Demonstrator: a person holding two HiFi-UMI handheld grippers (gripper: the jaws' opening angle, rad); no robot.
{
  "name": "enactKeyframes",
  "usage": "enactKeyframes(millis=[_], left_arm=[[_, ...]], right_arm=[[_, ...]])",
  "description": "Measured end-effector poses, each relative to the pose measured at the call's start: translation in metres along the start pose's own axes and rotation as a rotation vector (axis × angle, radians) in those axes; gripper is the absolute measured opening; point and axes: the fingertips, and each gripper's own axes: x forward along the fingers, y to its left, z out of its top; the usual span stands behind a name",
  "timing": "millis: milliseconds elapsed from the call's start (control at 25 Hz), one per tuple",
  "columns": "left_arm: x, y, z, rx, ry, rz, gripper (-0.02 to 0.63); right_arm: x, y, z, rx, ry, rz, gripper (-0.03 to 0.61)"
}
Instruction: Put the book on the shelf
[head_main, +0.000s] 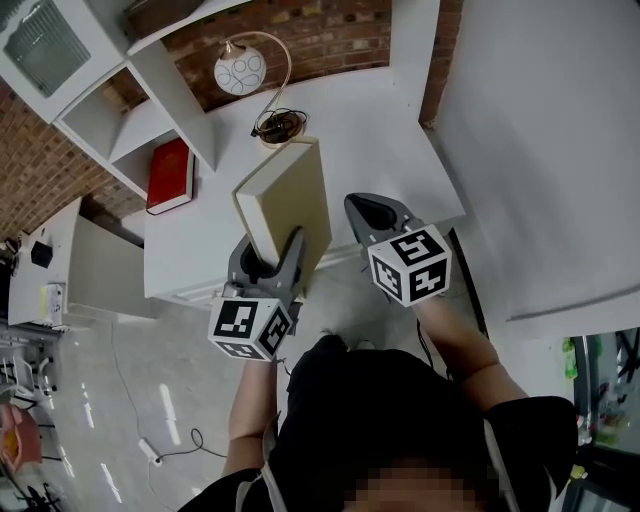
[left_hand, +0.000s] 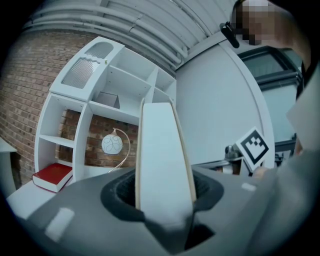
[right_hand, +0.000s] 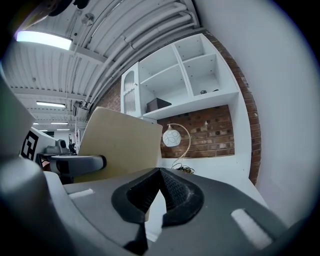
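A beige book (head_main: 295, 195) is held upright above the white desk (head_main: 390, 130), its page edges facing left. My left gripper (head_main: 270, 255) is shut on its lower end; in the left gripper view the book (left_hand: 162, 160) rises straight up between the jaws. My right gripper (head_main: 372, 212) hangs just right of the book with its jaws together and nothing in them. From the right gripper view the book's cover (right_hand: 122, 145) shows at left. The white shelf unit (head_main: 150, 110) stands at the desk's far left, and a red book (head_main: 170, 175) lies flat in its lowest compartment.
A globe lamp (head_main: 240, 70) on a curved brass stem stands at the back of the desk, with coiled cables (head_main: 278, 125) at its foot. A brick wall runs behind. A white wall panel (head_main: 540, 150) borders the desk on the right. Cables trail over the floor (head_main: 160, 440) at lower left.
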Motion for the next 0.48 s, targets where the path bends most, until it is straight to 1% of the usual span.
enactKeyframes(millis=[240,480], left_arm=[[0.012,0.010,0.010,0.022,0.007,-0.008,0.204],[0.033,0.029,0.023,0.021,0.000,-0.031,0.204]], right_arm=[[0.016,-0.004,0.015,-0.003,-0.025,0.003,-0.002],[0.038,-0.008,0.028,-0.022,-0.017,-0.004,-0.002]])
